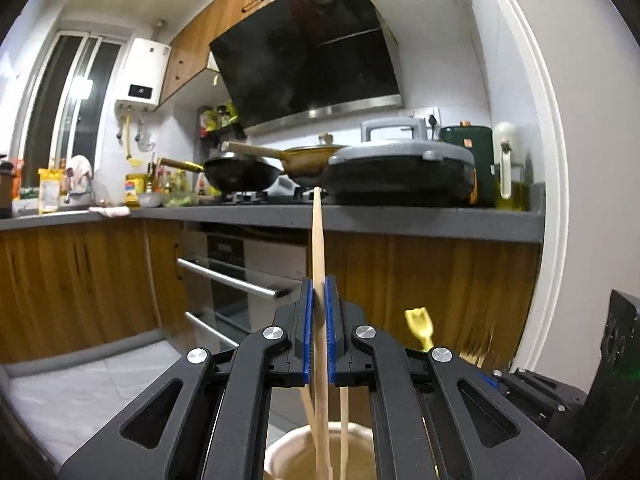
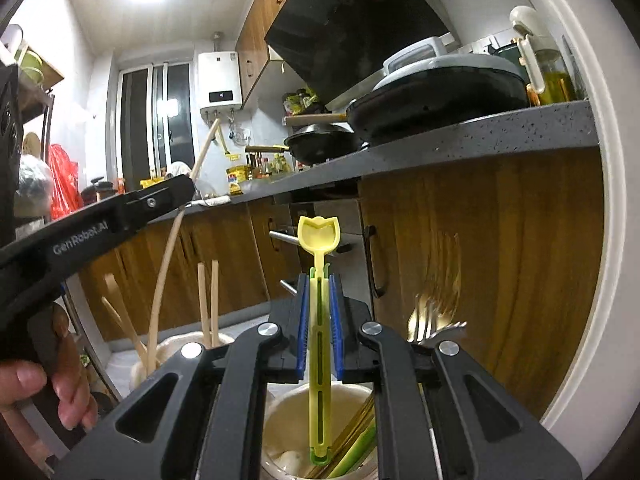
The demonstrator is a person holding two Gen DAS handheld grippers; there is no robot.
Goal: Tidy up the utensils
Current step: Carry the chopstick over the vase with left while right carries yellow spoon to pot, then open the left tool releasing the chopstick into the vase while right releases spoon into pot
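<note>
In the left wrist view, my left gripper is shut on a long pale wooden chopstick that stands almost upright. Under it is a cream cup with more wooden sticks in it. My right gripper is shut on the handle of a yellow-green plastic spoon, bowl end up, over a second cream cup that holds green and gold utensils. The right wrist view also shows the left gripper at the left with its chopstick, above the cup with chopsticks.
A grey countertop carries pans, a lidded grey cooker and bottles. Wooden cabinet doors and oven handles lie straight ahead. Metal forks stick up at the right. A hand grips the left tool.
</note>
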